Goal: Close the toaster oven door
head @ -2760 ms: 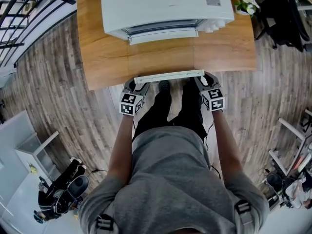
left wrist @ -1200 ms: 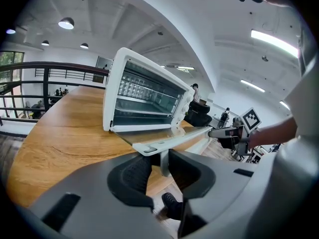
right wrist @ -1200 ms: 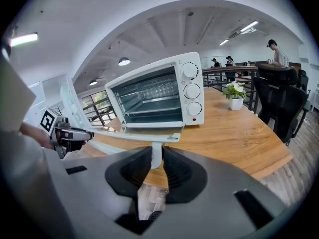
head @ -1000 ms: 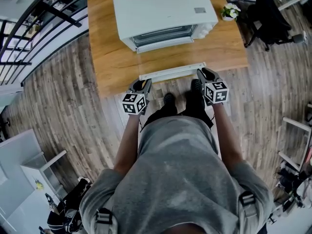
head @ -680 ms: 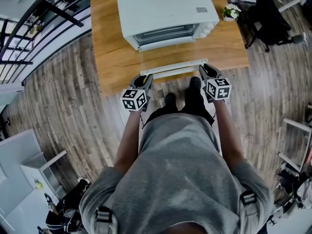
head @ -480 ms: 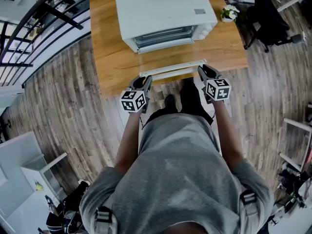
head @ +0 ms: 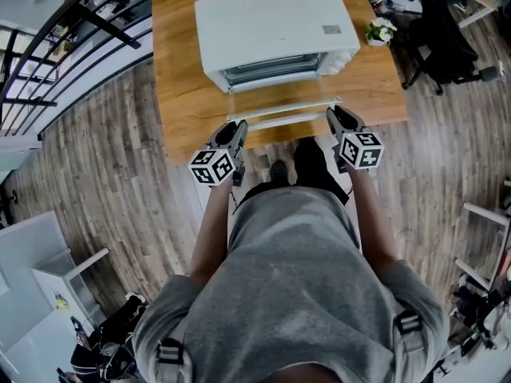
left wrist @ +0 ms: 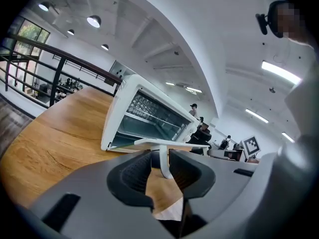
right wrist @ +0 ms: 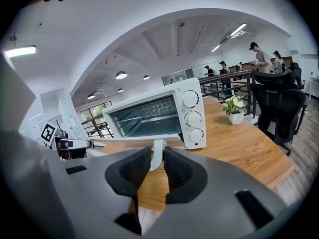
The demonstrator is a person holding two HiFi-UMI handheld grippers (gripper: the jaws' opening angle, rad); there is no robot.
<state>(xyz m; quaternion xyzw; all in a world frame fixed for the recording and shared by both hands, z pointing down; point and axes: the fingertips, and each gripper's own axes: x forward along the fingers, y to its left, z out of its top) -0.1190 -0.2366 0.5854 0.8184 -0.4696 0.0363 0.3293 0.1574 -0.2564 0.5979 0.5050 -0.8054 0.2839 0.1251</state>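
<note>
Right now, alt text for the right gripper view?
The right gripper is shut on the white post of the door handle of an open white toaster oven. The oven sits on a wooden table, three knobs on its right side, a small potted plant beside it.

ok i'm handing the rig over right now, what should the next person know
Left gripper: shut on the left post of the door handle.
Right gripper: shut on the handle's right post.
Toaster oven sits on the wooden table; its glass door is open, held out toward the person.
Done: handle gripped at both ends.
Left: swing the door up until it shuts, then release.
</note>
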